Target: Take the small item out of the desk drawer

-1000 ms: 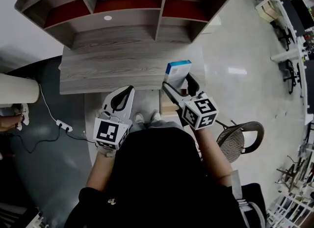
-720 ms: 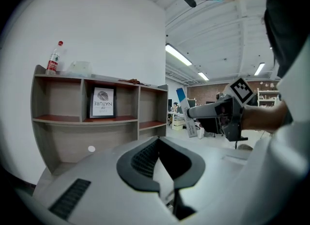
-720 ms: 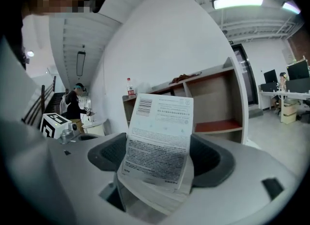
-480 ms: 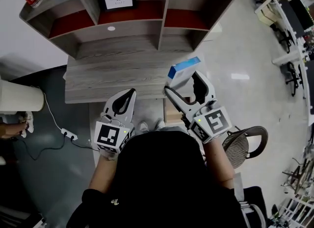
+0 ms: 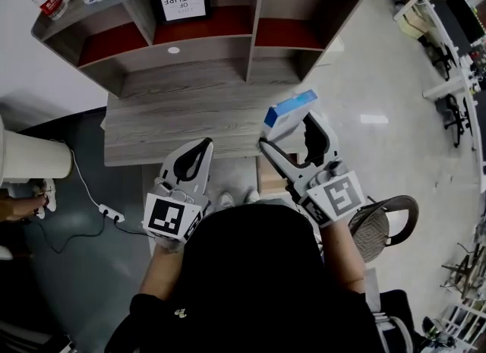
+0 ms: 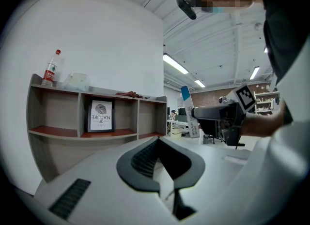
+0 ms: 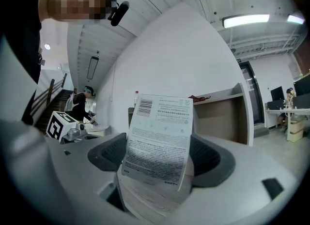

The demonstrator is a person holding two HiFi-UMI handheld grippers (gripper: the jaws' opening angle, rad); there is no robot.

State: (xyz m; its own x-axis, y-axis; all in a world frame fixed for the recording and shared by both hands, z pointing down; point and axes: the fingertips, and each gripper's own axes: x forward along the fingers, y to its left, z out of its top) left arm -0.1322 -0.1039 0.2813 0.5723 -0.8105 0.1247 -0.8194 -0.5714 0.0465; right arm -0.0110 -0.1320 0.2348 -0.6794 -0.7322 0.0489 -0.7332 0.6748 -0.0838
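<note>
Where it sits pinched in the right gripper [image 5: 288, 133], the small box [image 5: 291, 110] is a flat white carton with a blue band across its upper end, held up in the air and tilted, just by the right end of the desk [image 5: 175, 122]. In the right gripper view its back face carries a barcode and blocks of fine print, too small to read. Its lower edge is lost between the gripper's dark pads, and one corner overlaps the right-hand pad. Below it, the open drawer [image 5: 268, 178] shows only as a strip of pale brown under the desk's front edge; the gripper and the person's dark clothing cover the rest, so I cannot tell what lies inside. The right gripper's jaws stand part open, pressed against the box on both sides. The left gripper [image 5: 202, 146] hangs in front of the desk edge with its jaws together and nothing between them, touching nothing.
</note>
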